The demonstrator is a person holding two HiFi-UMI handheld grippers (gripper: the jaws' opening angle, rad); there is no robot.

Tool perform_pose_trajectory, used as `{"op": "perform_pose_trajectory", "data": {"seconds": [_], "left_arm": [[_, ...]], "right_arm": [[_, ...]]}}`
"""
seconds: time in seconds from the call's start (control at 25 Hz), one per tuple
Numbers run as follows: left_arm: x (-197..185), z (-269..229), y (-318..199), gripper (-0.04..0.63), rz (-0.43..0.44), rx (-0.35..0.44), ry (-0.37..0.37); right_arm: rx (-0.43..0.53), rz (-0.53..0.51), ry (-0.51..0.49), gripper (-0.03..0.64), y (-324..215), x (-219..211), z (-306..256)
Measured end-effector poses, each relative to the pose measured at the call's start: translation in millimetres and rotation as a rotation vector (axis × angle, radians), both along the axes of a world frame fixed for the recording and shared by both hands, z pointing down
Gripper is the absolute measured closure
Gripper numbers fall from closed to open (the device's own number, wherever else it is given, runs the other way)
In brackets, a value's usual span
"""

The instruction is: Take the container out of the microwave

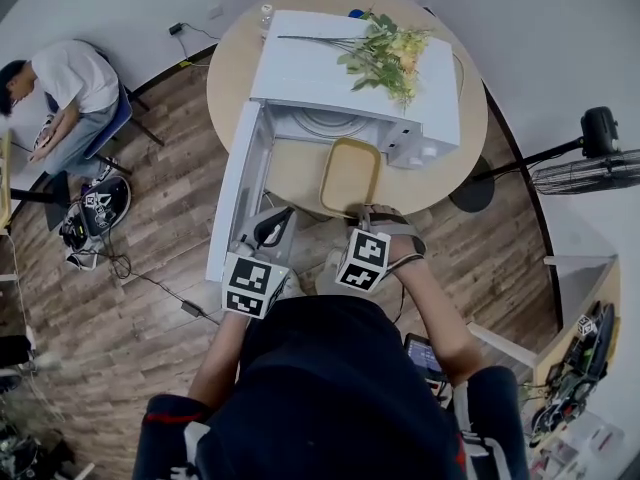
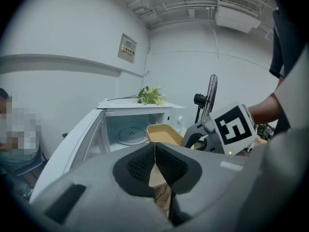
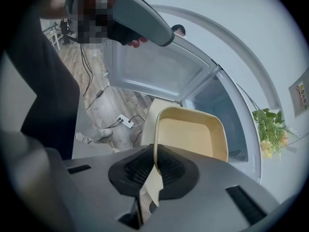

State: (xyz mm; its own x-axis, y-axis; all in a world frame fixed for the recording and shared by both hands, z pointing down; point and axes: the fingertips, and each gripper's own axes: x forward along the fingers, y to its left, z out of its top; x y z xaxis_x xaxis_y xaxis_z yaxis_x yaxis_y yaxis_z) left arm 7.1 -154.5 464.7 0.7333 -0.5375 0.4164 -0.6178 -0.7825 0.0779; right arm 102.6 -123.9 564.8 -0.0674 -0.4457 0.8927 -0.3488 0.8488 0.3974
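The white microwave stands on a round table, its door swung open to the left and its glass turntable bare. The shallow yellow container is outside the cavity, in front of the opening. My right gripper is shut on its near rim, and in the right gripper view the rim runs between the pads at the right gripper with the container tilted beyond. My left gripper sits by the door's inner side. The left gripper is shut, holding nothing.
A bunch of artificial flowers lies on top of the microwave. A person sits at the far left. A fan stands at the right. Cables and a power strip lie on the wooden floor.
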Motion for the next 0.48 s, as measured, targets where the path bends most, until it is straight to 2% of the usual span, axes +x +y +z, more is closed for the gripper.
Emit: {"op": "perform_pose_trajectory", "data": {"seconds": [0.48], "left_arm": [[10.9,-0.8,-2.3,0.577,0.037,0.008,0.002]], "right_arm": [[-0.009,0.038,-0.019,0.594,5.6,5.9,-1.8]]}}
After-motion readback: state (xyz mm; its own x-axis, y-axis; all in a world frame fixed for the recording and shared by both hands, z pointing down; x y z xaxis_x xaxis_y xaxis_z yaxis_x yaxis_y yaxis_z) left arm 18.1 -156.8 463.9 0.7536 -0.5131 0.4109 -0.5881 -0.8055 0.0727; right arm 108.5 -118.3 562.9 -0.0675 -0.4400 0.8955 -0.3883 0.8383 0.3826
